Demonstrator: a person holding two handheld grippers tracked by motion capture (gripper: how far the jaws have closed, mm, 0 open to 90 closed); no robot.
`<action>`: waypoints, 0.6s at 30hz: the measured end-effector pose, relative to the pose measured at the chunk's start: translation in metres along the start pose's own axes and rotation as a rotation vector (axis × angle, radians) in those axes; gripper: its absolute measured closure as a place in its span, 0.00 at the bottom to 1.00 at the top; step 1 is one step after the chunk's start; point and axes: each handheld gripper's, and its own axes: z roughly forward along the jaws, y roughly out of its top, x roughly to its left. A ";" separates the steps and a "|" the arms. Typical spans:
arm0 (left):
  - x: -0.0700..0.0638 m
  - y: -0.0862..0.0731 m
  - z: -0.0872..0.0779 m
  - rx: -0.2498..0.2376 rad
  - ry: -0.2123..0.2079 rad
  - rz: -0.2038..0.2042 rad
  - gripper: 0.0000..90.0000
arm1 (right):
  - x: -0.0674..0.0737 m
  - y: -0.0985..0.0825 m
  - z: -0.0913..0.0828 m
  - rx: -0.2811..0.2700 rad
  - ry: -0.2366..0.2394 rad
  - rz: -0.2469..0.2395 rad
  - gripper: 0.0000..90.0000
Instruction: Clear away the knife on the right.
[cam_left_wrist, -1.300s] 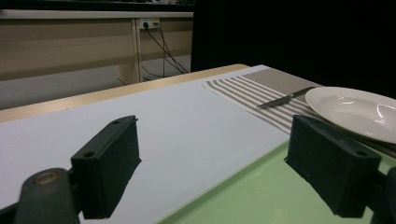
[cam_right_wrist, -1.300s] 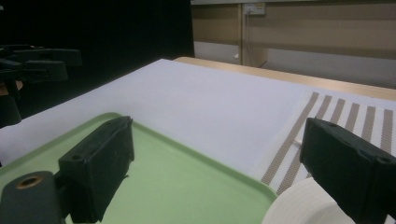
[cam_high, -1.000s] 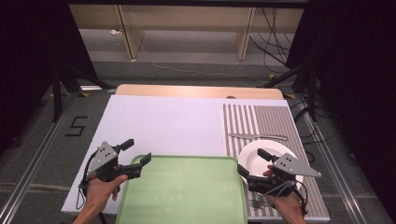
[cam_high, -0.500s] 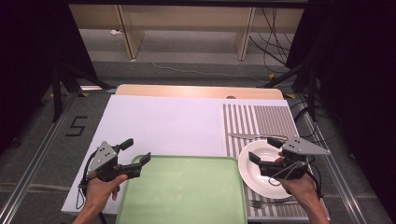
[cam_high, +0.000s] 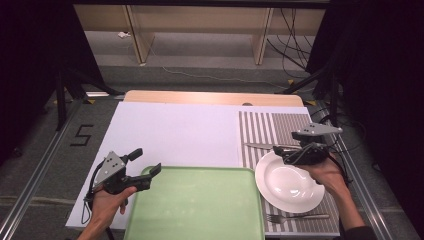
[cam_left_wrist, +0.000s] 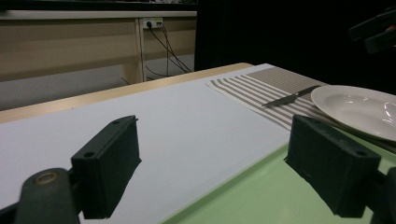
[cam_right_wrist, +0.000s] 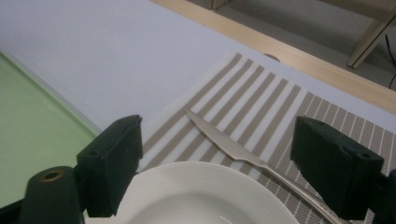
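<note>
A green tray (cam_high: 200, 205) lies at the table's near edge on a white sheet (cam_high: 175, 130). My left gripper (cam_high: 145, 161) hovers open over the tray's far left corner, one jaw over the tray (cam_left_wrist: 261, 196) and one over the sheet. Right of the tray, a white plate (cam_high: 290, 182) rests on a striped placemat (cam_high: 272, 127). A knife (cam_high: 265, 146) lies just beyond the plate, and a fork (cam_high: 295, 217) lies in front of it. My right gripper (cam_high: 284, 154) is held open above the plate's far rim (cam_right_wrist: 196, 196), with the knife (cam_right_wrist: 233, 144) between its jaws' line of sight.
The wooden table edge (cam_high: 210, 97) runs along the far side. Beyond it are a shelf unit and cables on the floor. Metal rails flank the table left and right. The other gripper (cam_left_wrist: 376, 30) shows at the top right of the left gripper view.
My right gripper has lifted away from the tray's right edge and moved back and right, over the plate's far rim near the knife. The left gripper has stayed put.
</note>
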 end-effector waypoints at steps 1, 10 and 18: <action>0.000 0.001 -0.001 0.005 0.006 0.004 0.18 | -0.007 0.002 0.006 0.038 0.000 -0.005 0.20; 0.000 0.000 0.000 -0.006 0.004 0.005 0.18 | -0.037 0.013 0.030 0.190 -0.017 -0.044 0.21; 0.000 0.000 0.000 -0.007 -0.001 0.007 0.18 | -0.056 0.023 0.054 0.345 -0.029 -0.030 0.22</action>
